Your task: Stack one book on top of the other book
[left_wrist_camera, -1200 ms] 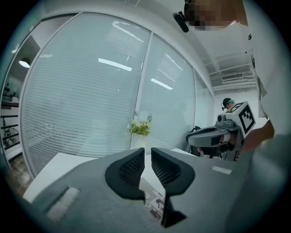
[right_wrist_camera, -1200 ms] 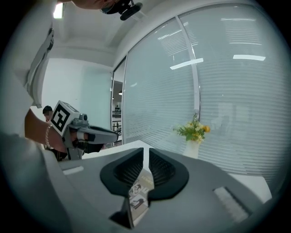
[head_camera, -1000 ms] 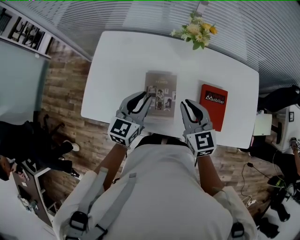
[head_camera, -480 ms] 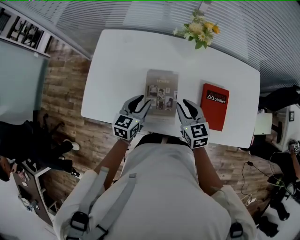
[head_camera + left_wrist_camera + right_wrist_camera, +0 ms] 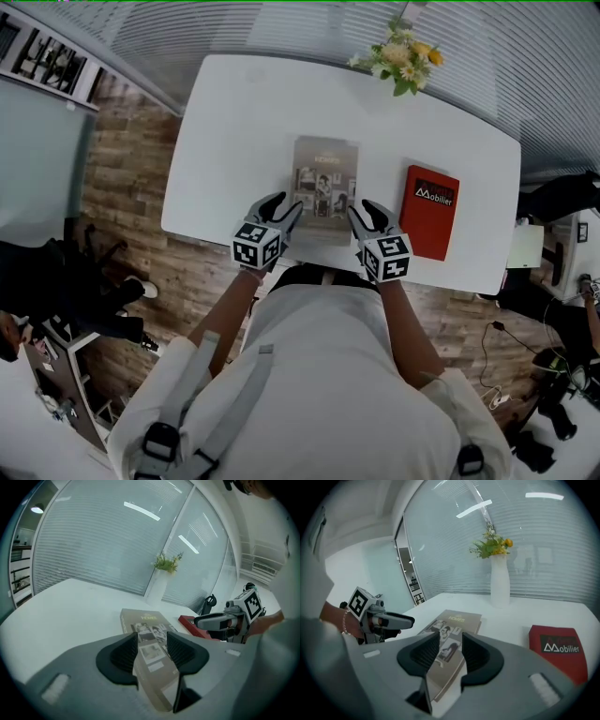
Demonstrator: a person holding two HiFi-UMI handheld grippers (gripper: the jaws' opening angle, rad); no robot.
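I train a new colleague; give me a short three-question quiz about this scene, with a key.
1. True or false: the red book lies on top of the grey book.
2. What stands at the far edge of the table? A) vase of flowers B) lamp C) cup
3. Fill in: the left gripper and right gripper reach toward the ____ book.
Key: 1 false. 2 A. 3 grey; both pairs of jaws have just been opening, its near edge showing between them, ungripped.

Left tongs (image 5: 286, 204), right tongs (image 5: 364, 210): angled down, jaws just opening, nothing gripped.
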